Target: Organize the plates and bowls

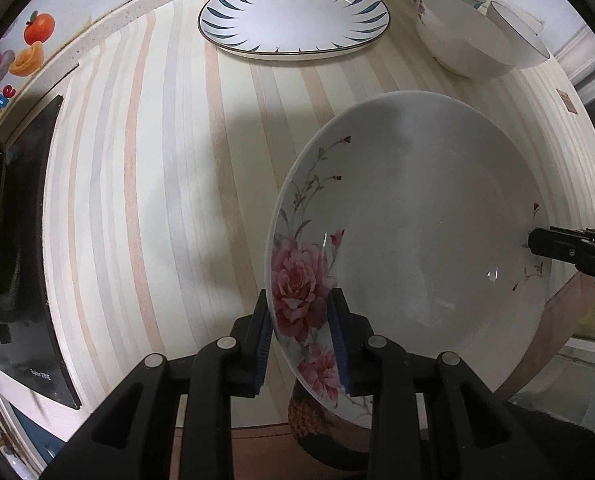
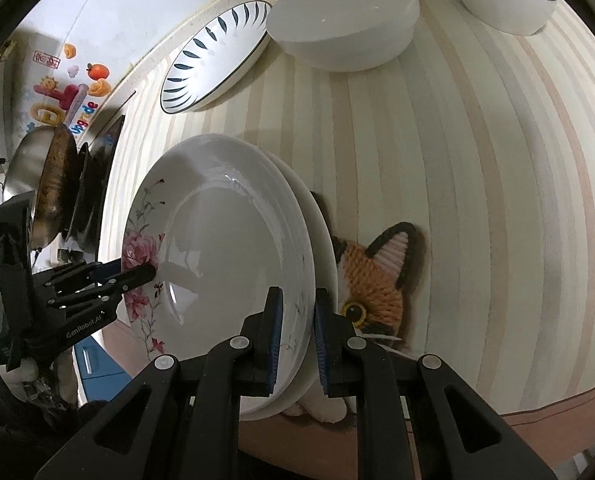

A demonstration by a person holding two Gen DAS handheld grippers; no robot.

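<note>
A white floral plate with pink roses is held between both grippers above the striped counter. My left gripper is shut on its rose-painted rim. My right gripper is shut on the opposite rim; a second white plate appears to lie right under it. The right gripper's tip shows at the plate's far edge in the left wrist view, and the left gripper shows in the right wrist view. A blue-leaf plate lies at the back.
White bowls stand at the back right, one upside down in the right wrist view. A crocheted cat coaster lies under the plates. A black cooktop with a metal pan is at the left. The counter's front edge is near.
</note>
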